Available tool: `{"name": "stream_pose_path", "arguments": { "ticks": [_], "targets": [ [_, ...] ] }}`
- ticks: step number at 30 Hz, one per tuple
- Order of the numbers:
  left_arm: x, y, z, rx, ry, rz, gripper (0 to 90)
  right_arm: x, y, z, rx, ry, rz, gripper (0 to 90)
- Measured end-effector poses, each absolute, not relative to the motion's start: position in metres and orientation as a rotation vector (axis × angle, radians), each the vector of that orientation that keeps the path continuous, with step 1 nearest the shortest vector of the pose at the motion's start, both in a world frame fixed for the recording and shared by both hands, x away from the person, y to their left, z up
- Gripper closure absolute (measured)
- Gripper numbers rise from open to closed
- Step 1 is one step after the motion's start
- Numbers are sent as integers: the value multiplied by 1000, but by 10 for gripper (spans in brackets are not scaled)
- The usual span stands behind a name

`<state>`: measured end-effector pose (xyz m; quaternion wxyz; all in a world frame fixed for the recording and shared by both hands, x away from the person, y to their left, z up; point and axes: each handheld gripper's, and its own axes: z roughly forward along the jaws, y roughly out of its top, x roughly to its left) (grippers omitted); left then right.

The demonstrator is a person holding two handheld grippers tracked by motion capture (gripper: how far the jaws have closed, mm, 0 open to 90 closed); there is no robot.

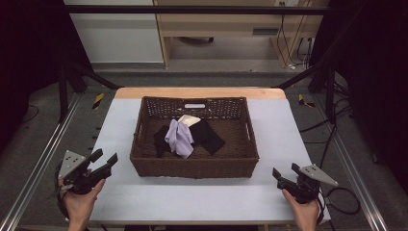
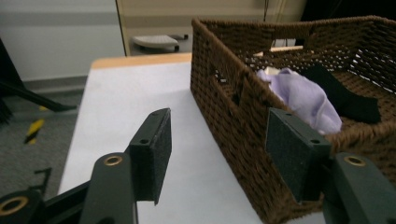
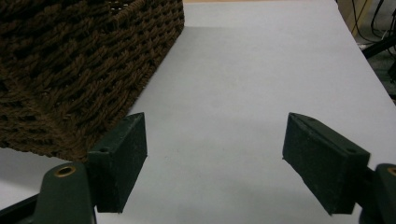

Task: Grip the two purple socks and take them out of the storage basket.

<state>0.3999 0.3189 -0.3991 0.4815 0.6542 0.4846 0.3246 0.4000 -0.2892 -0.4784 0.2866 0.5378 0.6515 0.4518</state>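
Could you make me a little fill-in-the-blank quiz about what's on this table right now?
1. The lilac cloth lies inside the woven ____.
2. Beneath the lilac cloth lies a cloth coloured ____.
3. The jaws of the left gripper and the right gripper both stand ____.
4. Both grippers hold ____.

Missing words: basket; black; open; nothing

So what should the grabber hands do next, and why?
Probably the left gripper should lift and reach over the basket wall toward the lilac cloth. Both grippers sit open and empty on the table outside the basket, and the lilac cloth lies on top of the black cloth, nearer the left one.
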Motion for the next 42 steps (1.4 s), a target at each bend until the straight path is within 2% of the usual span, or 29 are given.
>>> {"name": "stream_pose_path", "arguments": {
  "ticks": [4,9,22,24,25,30,42],
  "targets": [
    [405,314,-387,1600,1155,770,447,401,-290,-478,1449,1730,1244,219],
    [412,306,-371,1599,1127,816,469,400,-288,-477,1424,1718,1227,219],
    [427,291,-343,1570,1070,830,451,402,-286,-479,1453,1715,1182,179],
    [429,290,-342,1567,1068,829,451,402,-285,-479,1452,1716,1175,183],
    [433,287,-339,1569,1063,841,451,402,-285,-479,1441,1722,1173,223],
    [441,276,-332,1586,1045,835,439,401,-283,-480,1432,1713,1158,189],
    [472,239,-319,1662,1009,794,447,401,-288,-484,1427,1688,1170,211]
  ]
}}
